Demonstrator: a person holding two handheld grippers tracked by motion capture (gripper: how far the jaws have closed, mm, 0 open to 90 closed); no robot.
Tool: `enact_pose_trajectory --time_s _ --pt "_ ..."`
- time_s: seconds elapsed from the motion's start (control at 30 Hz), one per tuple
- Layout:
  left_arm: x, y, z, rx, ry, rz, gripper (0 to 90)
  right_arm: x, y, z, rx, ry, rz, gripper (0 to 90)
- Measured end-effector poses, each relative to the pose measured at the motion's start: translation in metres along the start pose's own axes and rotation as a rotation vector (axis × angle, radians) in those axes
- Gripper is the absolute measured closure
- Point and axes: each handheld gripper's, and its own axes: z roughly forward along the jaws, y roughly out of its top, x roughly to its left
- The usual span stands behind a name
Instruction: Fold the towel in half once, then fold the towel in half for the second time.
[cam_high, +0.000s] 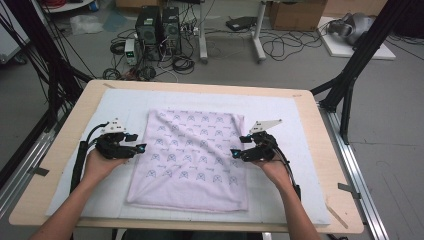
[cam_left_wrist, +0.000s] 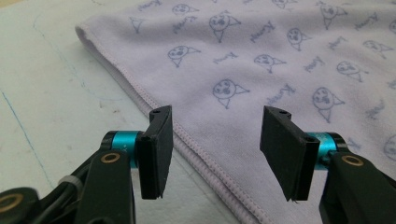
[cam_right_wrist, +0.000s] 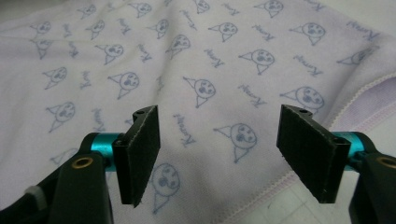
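Observation:
A pale lilac towel (cam_high: 192, 157) printed with small blue cartoon faces lies flat on the white mat, folded to a tall rectangle. My left gripper (cam_high: 140, 147) sits at the towel's left edge, jaws apart, and the hemmed edge (cam_left_wrist: 201, 149) runs between them untouched. At the right edge, my right gripper (cam_high: 234, 153) hovers low over the cloth (cam_right_wrist: 219, 93) with its jaws wide. Neither gripper pinches the fabric. A hand holds each gripper from below.
The white mat (cam_high: 295, 150) covers a light wooden table (cam_high: 325, 150). Black frame posts (cam_high: 350, 80) stand at the right and left. On the floor beyond lie computer towers (cam_high: 157, 27), cables and boxes. A strip of tape (cam_high: 337, 214) lies near the table's front right corner.

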Motion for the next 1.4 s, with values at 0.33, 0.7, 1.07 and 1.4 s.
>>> enact_pose_trajectory --time_s 0.33,0.7,1.07,1.4 --pt "0.006 0.015 -0.005 -0.022 0.007 -0.007 44.3 -0.001 0.005 0.001 0.001 -0.012 -0.009 28.4" --pt "0.026 0.044 -0.005 -0.027 0.031 -0.021 45.2 -0.021 0.038 -0.005 0.008 -0.048 -0.003 28.3" --pt "0.043 0.068 0.003 -0.032 0.046 -0.017 46.0 -0.034 0.073 0.001 0.015 -0.07 -0.036 28.4" --pt "0.066 0.058 0.037 0.047 0.083 -0.071 50.1 -0.07 0.063 0.023 0.084 -0.139 0.026 28.4"
